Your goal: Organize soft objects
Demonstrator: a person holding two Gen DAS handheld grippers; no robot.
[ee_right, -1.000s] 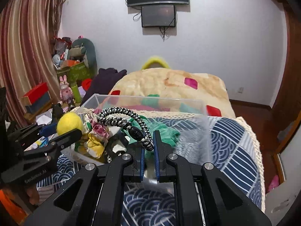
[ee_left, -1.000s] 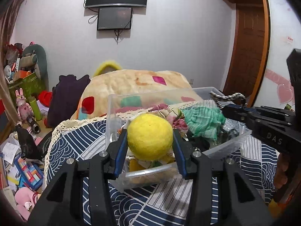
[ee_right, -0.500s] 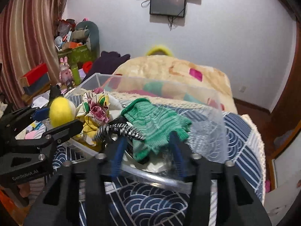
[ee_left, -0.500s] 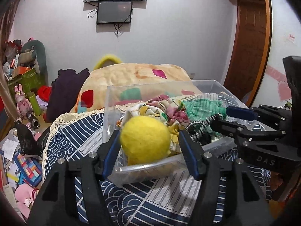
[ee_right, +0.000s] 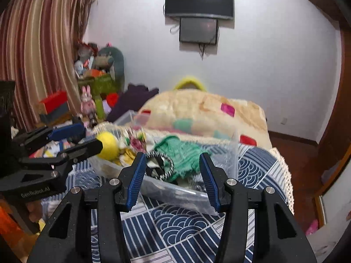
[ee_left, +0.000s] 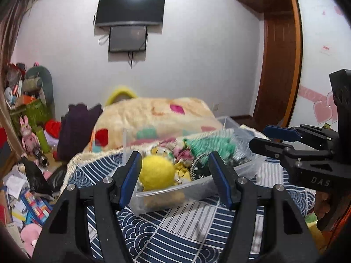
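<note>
Left wrist view puts my left gripper (ee_left: 175,177) in the foreground with its jaws spread wide and nothing between them; one yellow ball (ee_left: 157,173) sits inside the clear plastic bin (ee_left: 166,194), just beyond my left blue pad and not pinched by it. Counting what lies in that single bin: one yellow ball, one green knitted cloth (ee_left: 209,145), one floral fabric piece (ee_left: 173,150) and one black-and-white braided cord (ee_left: 197,163), all heaped together. The bin rests on a blue-and-white patterned bedspread (ee_left: 186,230). My right gripper (ee_left: 272,139) enters from the right edge, over the bin's far corner, its two fingers apart and empty. From the right wrist view, my right gripper (ee_right: 173,175) is likewise released, jaws framing the green cloth (ee_right: 184,151) and the cord (ee_right: 163,156) without touching either, while my left gripper (ee_right: 87,137) shows at the left beside the ball (ee_right: 108,145). Much is blurred: the floral piece and the bin's rear wall smear together, and whatever lies under the green cloth is hidden. The bin's near wall is partly covered by my own fingers. Behind it lies one cream blanket (ee_right: 204,111) with coloured patches, and on the wall hang two dark screens (ee_right: 198,14).
</note>
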